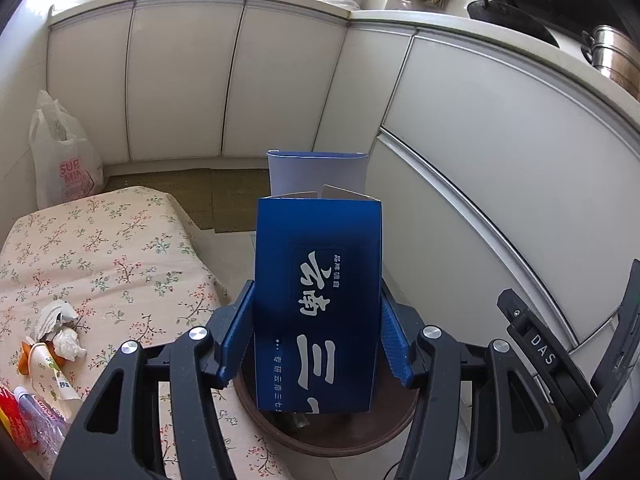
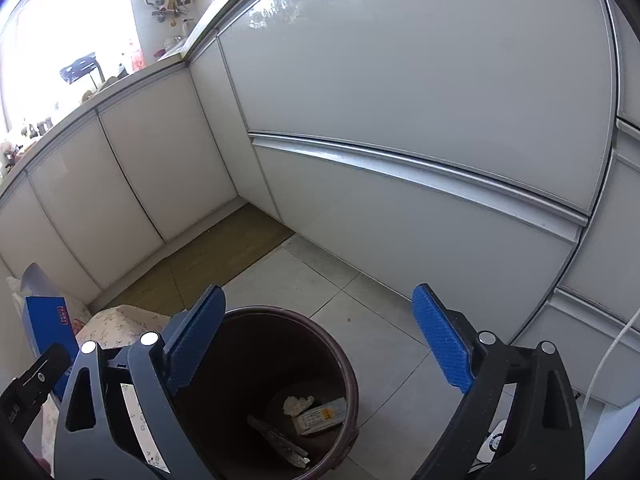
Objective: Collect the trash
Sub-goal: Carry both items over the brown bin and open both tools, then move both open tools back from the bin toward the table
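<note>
A tall blue carton [image 1: 316, 280] with white characters and open top flaps stands upright between the pads of my left gripper [image 1: 316, 320], which is shut on it. Right under the carton is a round brown bin [image 1: 340, 440] on the floor. In the right wrist view my right gripper [image 2: 316, 320] hangs open over the same bin [image 2: 348, 360], nothing between its blue pads [image 2: 440, 344]. At the bin's bottom lie a crumpled paper [image 2: 298, 404], a small flat box [image 2: 320, 416] and a dark wrapper [image 2: 280, 440]. The blue carton [image 2: 48, 328] shows at the left edge there.
A table under a floral cloth [image 1: 100, 260] stands left of the bin, with crumpled paper [image 1: 60, 328], a tube [image 1: 48, 376] and a plastic bottle [image 1: 36, 412] on it. A white shopping bag [image 1: 60, 160] sits behind. White cabinets [image 1: 480, 140] close in on the right; a white cable [image 2: 608, 360] hangs there.
</note>
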The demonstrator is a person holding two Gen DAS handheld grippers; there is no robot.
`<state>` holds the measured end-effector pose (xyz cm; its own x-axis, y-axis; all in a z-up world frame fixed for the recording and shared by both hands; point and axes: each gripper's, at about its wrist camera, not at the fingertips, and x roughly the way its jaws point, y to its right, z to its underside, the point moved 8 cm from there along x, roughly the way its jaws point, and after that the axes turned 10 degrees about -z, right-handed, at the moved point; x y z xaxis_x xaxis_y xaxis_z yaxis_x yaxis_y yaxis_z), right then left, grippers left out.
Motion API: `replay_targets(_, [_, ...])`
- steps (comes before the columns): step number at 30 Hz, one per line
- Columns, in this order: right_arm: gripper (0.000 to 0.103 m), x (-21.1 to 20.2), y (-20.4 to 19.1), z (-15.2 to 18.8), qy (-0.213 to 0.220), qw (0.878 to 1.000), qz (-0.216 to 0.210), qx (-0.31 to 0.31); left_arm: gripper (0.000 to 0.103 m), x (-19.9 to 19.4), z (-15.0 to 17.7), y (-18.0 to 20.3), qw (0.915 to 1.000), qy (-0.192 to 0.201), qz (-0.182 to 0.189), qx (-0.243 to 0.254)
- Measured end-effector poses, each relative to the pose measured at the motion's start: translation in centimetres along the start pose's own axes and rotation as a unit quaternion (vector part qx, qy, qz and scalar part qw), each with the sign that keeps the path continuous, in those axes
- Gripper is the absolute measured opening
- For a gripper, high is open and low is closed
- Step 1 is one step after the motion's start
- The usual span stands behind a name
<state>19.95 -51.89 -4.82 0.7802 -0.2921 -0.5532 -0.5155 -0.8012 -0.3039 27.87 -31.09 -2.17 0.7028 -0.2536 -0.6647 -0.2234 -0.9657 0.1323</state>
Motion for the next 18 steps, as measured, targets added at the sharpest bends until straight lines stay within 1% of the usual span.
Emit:
replay_targets(5, [0.092, 0.8, 1.9, 0.3, -0.016, 0.999, 0.030, 0.004, 0.057, 1.7, 0.4, 2.7, 0.9997, -0.015, 0.006, 0.019])
replay_targets(10, [0.094, 0.8, 3.8, 0.4, -0.018, 0.998, 0.066, 0.001, 0.057, 3.9, 1.0, 4.5, 0.9987, -0.040, 0.002, 0.033])
replay_targets(14, [0.094, 1.2, 4.9, 0.5, -0.026, 0.997, 0.073, 0.010, 0.058, 4.7, 1.3, 5.1, 0.9982, -0.048, 0.000, 0.037])
replay_targets(18, [0.094, 1.4, 5.1, 0.6, -0.033, 0.997, 0.071, 0.014, 0.067, 4.8, 1.6, 5.6, 0.9978, -0.050, -0.003, 0.044])
